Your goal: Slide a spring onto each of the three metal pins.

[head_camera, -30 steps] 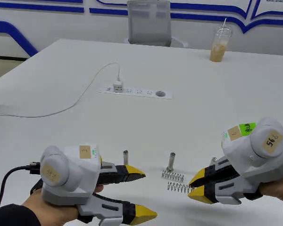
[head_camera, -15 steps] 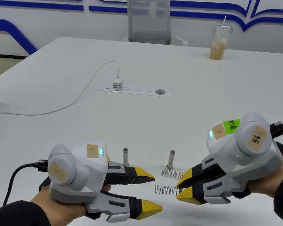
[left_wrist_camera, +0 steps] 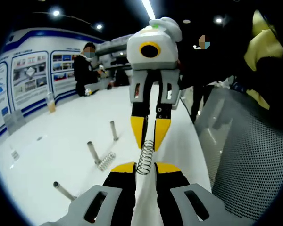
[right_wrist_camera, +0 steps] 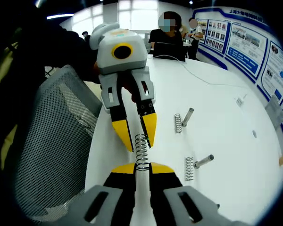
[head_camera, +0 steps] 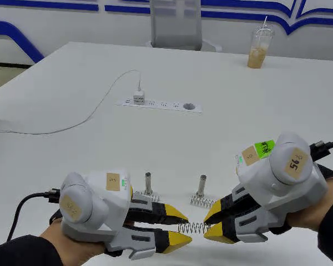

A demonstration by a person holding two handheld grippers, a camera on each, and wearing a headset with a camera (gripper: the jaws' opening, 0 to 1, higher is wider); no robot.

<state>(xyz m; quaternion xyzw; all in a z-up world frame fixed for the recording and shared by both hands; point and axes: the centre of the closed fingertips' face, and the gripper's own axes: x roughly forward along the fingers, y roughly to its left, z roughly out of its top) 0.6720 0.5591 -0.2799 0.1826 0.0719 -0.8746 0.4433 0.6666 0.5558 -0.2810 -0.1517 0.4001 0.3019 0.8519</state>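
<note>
- The right claw [head_camera: 212, 221] is pinched nearly closed on one end of a spring [head_camera: 193, 226], held level at the lower centre of the head view.
- The left claw [head_camera: 179, 226] stands partly open, its tips astride the spring's free end.
- None of the three pins [left_wrist_camera: 92, 151] appears to wear a spring yet. Two loose springs [right_wrist_camera: 189, 168] lie on the worktop [head_camera: 72, 149] beside them, so all three fittings remain.
</note>
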